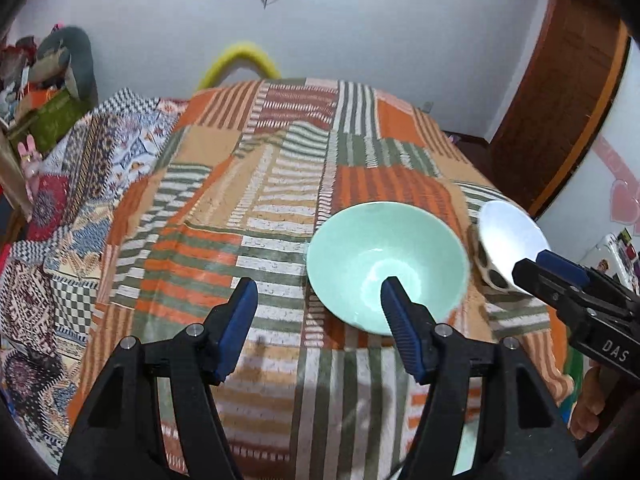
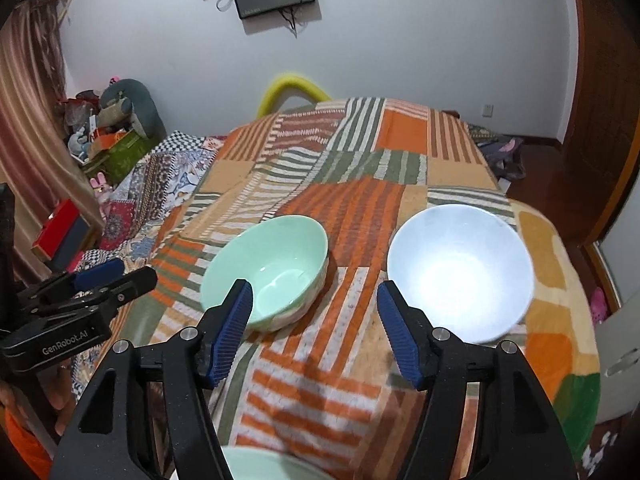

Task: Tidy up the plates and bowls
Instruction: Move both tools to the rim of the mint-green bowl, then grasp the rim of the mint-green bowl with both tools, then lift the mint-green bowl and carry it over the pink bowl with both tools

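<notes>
Left tongs [image 1: 318,304]: released, nothing between the blue pads, right pad overlapping the near rim of the green bowl [image 1: 386,266]. Right tongs [image 2: 314,306]: also released, empty, poised over the gap between the green bowl and the white bowl [image 2: 460,270]. Both bowls sit upright, apart, on the striped patchwork cloth [image 2: 348,196] (covering a tabletop, apparently). Another pale green rim [image 2: 272,466] shows at the bottom edge.
</notes>
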